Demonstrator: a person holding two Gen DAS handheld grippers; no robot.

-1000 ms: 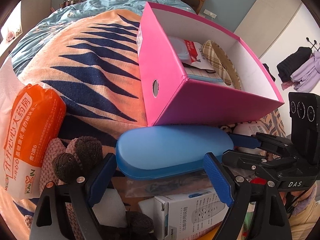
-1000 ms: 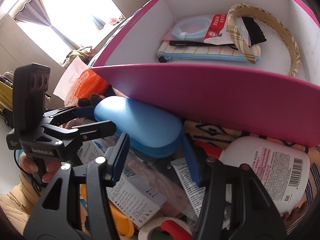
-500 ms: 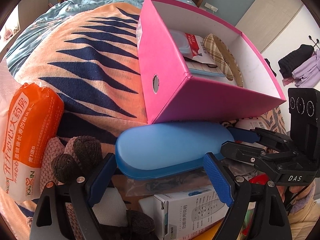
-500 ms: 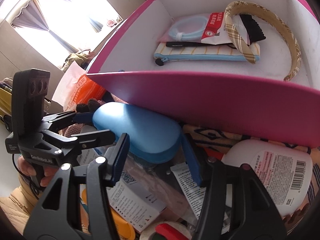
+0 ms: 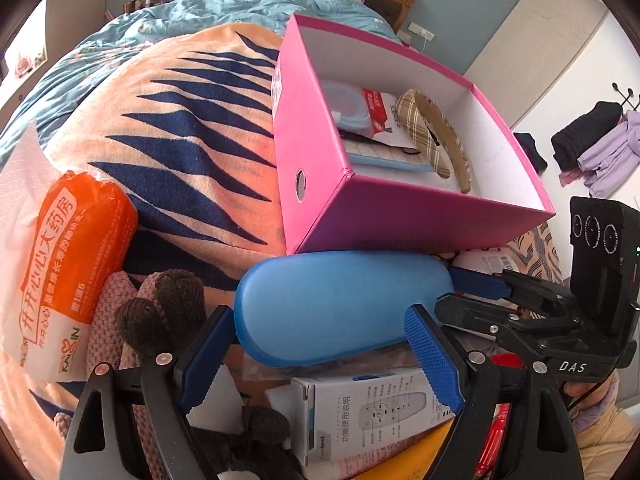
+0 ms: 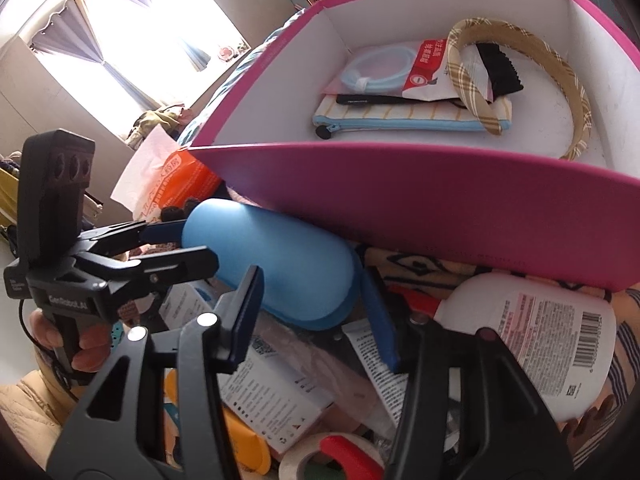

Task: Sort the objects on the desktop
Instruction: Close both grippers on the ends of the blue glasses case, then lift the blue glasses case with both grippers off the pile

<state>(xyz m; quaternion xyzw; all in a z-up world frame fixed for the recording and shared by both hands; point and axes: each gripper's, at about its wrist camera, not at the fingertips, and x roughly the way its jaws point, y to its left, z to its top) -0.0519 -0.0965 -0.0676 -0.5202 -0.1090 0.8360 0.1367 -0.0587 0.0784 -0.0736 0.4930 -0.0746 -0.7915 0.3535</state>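
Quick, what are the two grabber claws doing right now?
Left gripper: shut on the smooth blue oval case.
Right gripper: shut on the same case's other end.

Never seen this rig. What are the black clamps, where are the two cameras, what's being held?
No robot: a person holds a two-finger clamp in each hand, with a fisheye camera on each looking along its fingers. The left wrist view shows the left gripper; the right wrist view shows the right gripper. Each gripper's fingers straddle one end of the blue case; whether they are clamped on it is unclear. Behind it stands a pink box holding a plaid headband and a striped pouch. Around the case lie an orange pack, a white bottle and a tape roll.
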